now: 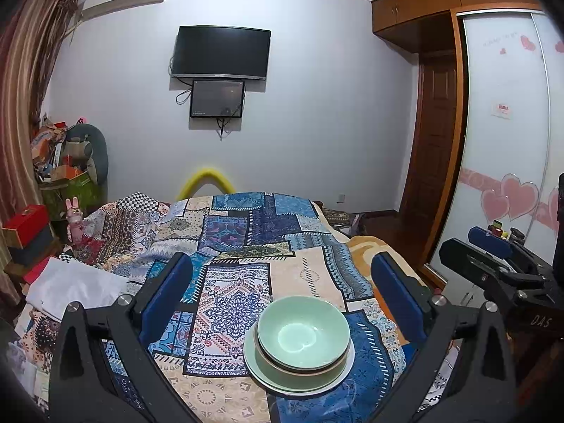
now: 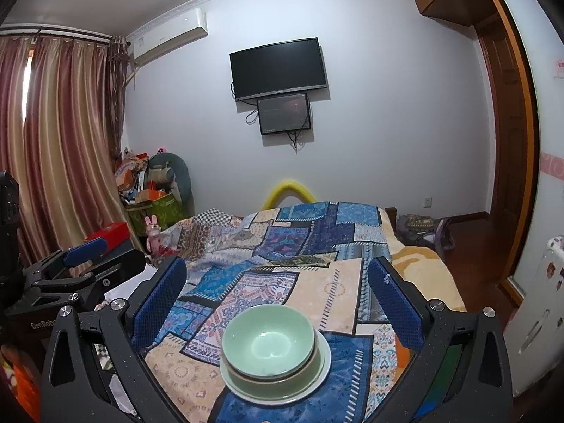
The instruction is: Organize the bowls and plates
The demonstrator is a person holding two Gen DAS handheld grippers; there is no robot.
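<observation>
Both grippers, left point(image 1: 282, 292) and right point(image 2: 276, 292), are hovering jaws apart over bowls point(image 1: 303, 335) nested on plate point(image 1: 264, 377) on bed point(image 1: 246, 232), stack looking done, next probably backing off.

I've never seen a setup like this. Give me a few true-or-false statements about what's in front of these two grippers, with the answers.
1. The bowls sit stacked on a plate. True.
2. The left gripper is clamped on the bowls. False: it is open, and the bowls lie between its fingers untouched.
3. The plate rests on a patchwork cloth. True.
4. The top bowl is full of food. False: it is empty.
5. The right gripper is open. True.
</observation>
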